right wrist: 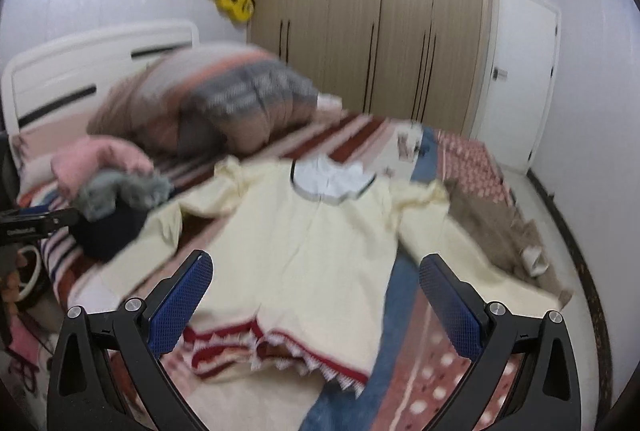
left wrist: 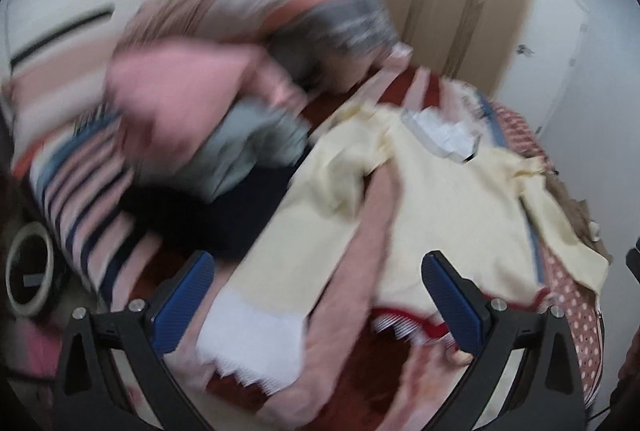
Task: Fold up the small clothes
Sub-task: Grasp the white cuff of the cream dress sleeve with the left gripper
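Left tongs [left wrist: 318,295]: fingers wide apart, nothing between the blue pads [left wrist: 452,305]. They hang over the near hem of the cream top [left wrist: 452,207], not visibly touching the cloth. View blurred.

Right tongs [right wrist: 316,297]: also spread wide, empty, poised above the same hem, red-and-white trim [right wrist: 304,349] just below them.

Cream top: lies flat and opened out on the bed [right wrist: 432,363], collar [right wrist: 332,179] at the far end, hem nearest the tongs. One sleeve [right wrist: 476,263] runs out to the right of the body, the other [right wrist: 200,199] is bunched to the left of it. No fold line seen in the body; judged unfolded, only spread.

Left of the top: a small heap [right wrist: 116,187] of pink, grey and dark pieces. Cannot tell whether these are folded or waiting; they look rumpled rather than squared.

Right of the top: a brown garment [right wrist: 496,227], crumpled, partly under the right sleeve. Likely another piece to do.

Beyond the top: rolled quilt [right wrist: 240,99] at the headboard, wardrobe [right wrist: 372,19] behind.

Progress, as a judgement: early on this piece. Laying-out done; sleeves in, sides over and the hem-to-collar fold all remain, then the other garments.
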Demonstrator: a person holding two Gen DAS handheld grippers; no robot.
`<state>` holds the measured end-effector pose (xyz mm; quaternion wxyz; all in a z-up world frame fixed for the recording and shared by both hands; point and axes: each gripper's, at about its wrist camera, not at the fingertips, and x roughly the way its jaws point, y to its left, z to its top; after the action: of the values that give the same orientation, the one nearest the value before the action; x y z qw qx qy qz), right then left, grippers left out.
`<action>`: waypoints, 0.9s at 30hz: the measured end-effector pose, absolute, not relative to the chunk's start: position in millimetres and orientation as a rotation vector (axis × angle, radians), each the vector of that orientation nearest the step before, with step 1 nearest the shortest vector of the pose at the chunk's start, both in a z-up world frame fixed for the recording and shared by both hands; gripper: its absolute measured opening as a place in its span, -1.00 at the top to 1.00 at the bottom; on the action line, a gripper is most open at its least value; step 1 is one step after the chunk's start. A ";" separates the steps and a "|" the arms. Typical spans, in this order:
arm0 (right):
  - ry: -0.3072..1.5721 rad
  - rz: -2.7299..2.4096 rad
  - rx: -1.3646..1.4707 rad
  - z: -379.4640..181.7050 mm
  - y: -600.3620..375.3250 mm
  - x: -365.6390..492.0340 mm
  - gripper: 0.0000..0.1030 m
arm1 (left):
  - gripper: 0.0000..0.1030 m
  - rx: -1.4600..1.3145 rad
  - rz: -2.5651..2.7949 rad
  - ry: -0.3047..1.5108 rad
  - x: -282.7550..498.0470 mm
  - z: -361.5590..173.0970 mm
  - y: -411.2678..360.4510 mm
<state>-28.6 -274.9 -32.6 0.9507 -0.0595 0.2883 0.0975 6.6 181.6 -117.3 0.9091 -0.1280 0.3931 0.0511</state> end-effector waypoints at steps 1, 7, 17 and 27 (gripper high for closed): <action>0.601 0.199 -0.115 -39.3 -272.9 -28.0 -0.99 | -0.98 -0.290 0.111 0.833 4.6 -131.1 191.9; 0.696 0.210 -0.073 -79.4 -256.8 -20.0 -0.99 | -0.63 -0.412 0.127 0.945 -3.7 -210.1 232.2; 0.773 0.211 -0.081 -114.9 -241.4 -5.3 -0.99 | -0.32 -0.438 0.170 1.023 -2.2 -273.4 253.5; 0.804 0.167 -0.067 -124.3 -242.5 18.1 -0.99 | 0.60 -0.340 0.129 1.071 11.6 -269.0 234.2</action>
<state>18.1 -242.5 -124.3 0.9164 -0.0327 0.3906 0.0813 11.6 234.2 -269.0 0.8443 -0.1611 0.5075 0.0611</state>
